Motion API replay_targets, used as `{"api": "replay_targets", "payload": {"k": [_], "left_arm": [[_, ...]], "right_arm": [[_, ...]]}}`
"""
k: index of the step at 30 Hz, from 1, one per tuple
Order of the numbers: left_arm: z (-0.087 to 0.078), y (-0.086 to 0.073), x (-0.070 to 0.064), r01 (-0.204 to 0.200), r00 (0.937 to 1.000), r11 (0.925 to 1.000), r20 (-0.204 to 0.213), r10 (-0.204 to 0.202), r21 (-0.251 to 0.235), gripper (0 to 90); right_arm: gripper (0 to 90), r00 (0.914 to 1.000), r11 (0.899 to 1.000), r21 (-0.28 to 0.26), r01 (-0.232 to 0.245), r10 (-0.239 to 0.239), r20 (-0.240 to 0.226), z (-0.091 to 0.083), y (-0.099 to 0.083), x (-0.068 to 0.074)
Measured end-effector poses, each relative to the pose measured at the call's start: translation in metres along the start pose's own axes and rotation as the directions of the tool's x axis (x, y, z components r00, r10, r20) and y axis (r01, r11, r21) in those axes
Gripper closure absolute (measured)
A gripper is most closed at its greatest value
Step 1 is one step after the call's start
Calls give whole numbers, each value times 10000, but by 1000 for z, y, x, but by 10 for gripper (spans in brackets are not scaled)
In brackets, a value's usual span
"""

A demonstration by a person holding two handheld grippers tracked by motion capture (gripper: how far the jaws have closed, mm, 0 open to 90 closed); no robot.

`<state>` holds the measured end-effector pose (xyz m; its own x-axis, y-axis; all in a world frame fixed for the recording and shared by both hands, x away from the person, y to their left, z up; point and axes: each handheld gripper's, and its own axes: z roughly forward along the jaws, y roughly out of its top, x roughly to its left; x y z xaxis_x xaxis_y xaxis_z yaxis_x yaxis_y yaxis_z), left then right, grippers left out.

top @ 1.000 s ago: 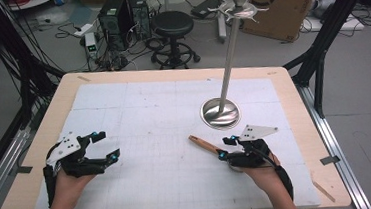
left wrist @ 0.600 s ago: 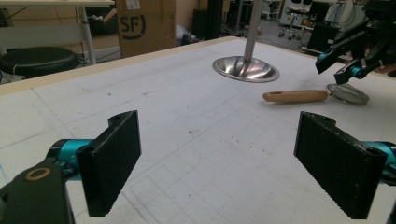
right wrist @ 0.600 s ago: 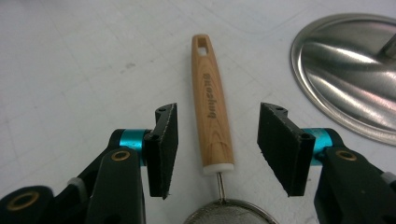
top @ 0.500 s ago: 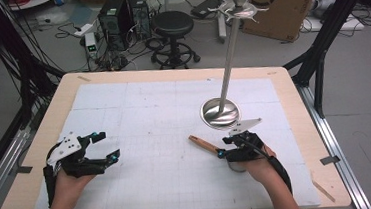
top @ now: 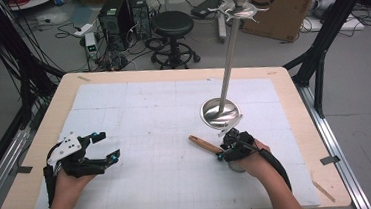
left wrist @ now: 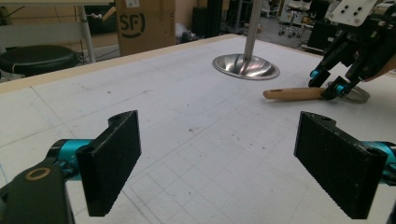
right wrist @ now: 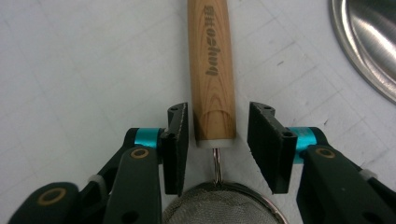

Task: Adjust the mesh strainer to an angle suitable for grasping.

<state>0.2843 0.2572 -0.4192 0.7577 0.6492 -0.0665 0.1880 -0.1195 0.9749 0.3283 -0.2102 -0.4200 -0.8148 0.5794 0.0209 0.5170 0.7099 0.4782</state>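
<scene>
Right gripper view shows the right tongs [right wrist: 218,140] open around the strainer's wooden handle [right wrist: 212,70], not yet squeezing, handle pointing straight ahead, beside the metal stand [top: 220,111]; left tongs [top: 101,147] wide open, empty, far off.

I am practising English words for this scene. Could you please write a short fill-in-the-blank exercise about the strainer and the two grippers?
1. The right gripper has its jaws on either side of the strainer's ____ handle.
2. The jaws of the left gripper stand wide ____ and hold nothing.
3. The round base of the metal stand lies on the ____ mat.

Missing words: wooden; open; white
</scene>
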Motion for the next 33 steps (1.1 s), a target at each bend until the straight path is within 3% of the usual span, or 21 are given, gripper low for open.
{"api": "replay_targets", "payload": {"k": [9, 17, 18, 25, 29, 30, 31, 32, 33], "left_arm": [[0, 0, 0, -8, 10000, 10000, 39, 8, -21, 153], [1, 0, -1, -5, 10000, 10000, 67, 5, -14, 153], [1, 0, -1, -6, 10000, 10000, 64, 6, -4, 153], [1, 0, -1, -10, 10000, 10000, 59, 10, 6, 153], [1, 0, -1, -15, 10000, 10000, 52, 15, 42, 153], [1, 0, -1, -28, 10000, 10000, 57, 27, 58, 153], [1, 0, 0, -61, 10000, 9999, 79, 60, 84, 153], [2, 0, -1, -47, 10000, 9999, 79, 47, 88, 153], [2, -1, -1, -23, 10000, 10000, 77, 22, 78, 153]], "right_arm": [[647, 9997, 9924, 1208, 227, -215, -110, 2, 16, 1], [670, 9994, 9831, 1802, 329, -338, 17, 4, 23, 1], [675, 10000, 9844, 1760, -29, 17, 70, 4, 23, 3], [684, 9999, 9928, 1190, -132, 123, 90, 2, 15, 3], [684, 9991, 9980, 470, -434, 434, 12, -1, 6, 3], [684, 9991, 9991, -28, -422, 422, -11, -5, 2, 2], [684, 9991, 9991, -28, -422, 422, -11, -5, 2, 2], [684, 9989, 9977, -489, -466, 461, -121, -11, -1, 3], [684, 9989, 9977, -489, -466, 461, -121, -11, -1, 3]]}}
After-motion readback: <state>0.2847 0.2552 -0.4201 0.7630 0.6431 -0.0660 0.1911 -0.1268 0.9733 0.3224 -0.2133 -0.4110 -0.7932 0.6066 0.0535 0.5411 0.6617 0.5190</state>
